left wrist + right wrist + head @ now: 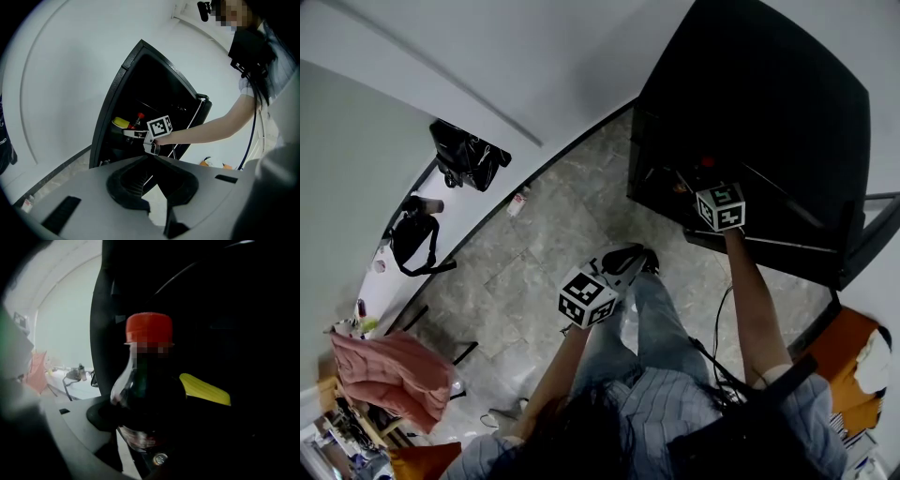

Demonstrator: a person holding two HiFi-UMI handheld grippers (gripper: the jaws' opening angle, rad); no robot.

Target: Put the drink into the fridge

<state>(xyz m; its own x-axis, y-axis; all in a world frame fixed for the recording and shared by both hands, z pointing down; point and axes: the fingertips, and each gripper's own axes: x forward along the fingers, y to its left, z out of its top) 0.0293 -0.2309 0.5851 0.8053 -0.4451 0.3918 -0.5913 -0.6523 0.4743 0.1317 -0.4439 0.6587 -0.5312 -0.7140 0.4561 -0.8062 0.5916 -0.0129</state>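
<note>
Grey tiled floor [553, 234], white wall [487, 56], black bags [467, 155] beside it, pink cloth [389, 370].

Drink [146, 394], clear bottle of dark liquid with red cap, upright, clamped low on its body between the jaws of the right gripper [130, 133], held just inside the fridge [769, 94], a black cabinet, door open, interior dark.
</note>
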